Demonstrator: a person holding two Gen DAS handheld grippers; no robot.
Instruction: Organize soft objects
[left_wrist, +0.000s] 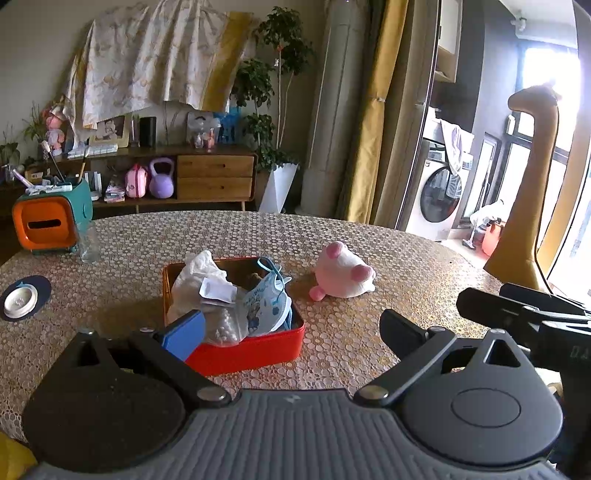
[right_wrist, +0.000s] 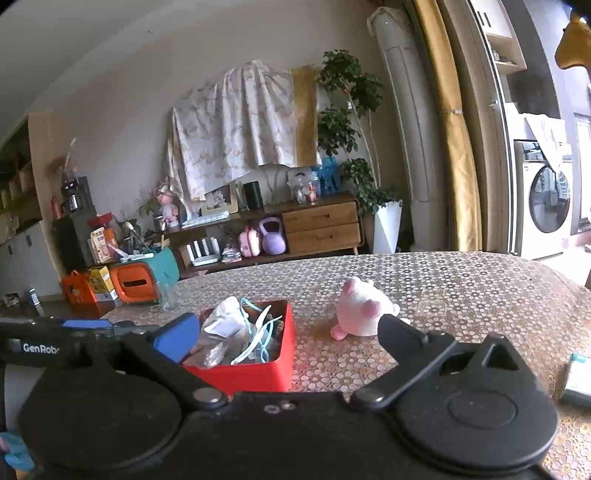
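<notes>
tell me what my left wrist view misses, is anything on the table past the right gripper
Observer: Yes. The right wrist view shows a teal and white box at the table's right edge.
Operator: is the right gripper holding anything
Observer: No. The right gripper is open and empty, the red tin and the pink plush toy showing between its fingers.
Operator: anything left of the tissue box
Observer: An orange bag and a yellow carton stand beside the orange tissue box.
</notes>
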